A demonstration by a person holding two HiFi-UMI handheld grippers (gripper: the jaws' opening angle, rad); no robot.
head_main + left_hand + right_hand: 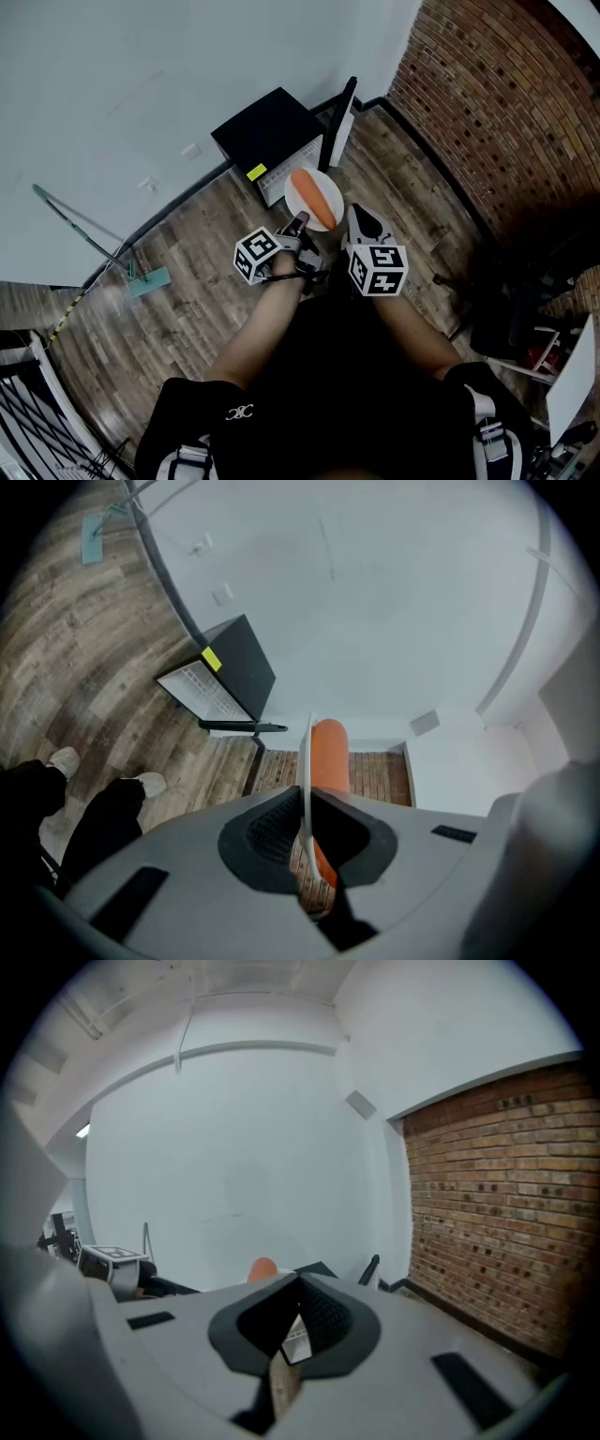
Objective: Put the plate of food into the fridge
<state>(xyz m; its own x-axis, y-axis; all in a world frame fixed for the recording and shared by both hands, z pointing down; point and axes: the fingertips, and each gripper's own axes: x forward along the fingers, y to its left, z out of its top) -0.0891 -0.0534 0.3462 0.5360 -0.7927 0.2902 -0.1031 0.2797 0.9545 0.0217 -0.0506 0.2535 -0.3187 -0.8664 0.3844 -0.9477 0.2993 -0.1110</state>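
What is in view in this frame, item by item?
plate: one, white, in front of the open fridge, rim clamped by the left gripper
food: one long piece, orange, on the plate
fridge: one, black, small, on the floor against the white wall, door open
mop: one, teal head, by the wall at left
floor: wood planks
brick wall: one, red-brown, right
left gripper: grey, shut on the plate rim
right gripper: grey, jaws together, empty

1. Carrot (316, 201) lies on the plate (293, 187).
2. Plate rim sits between the fingers of the left gripper (300, 222).
3. Fridge (267, 131) stands on the floor (192, 253) just beyond the plate, against the wall (141, 75).
4. Right gripper (362, 217): just right of the plate.
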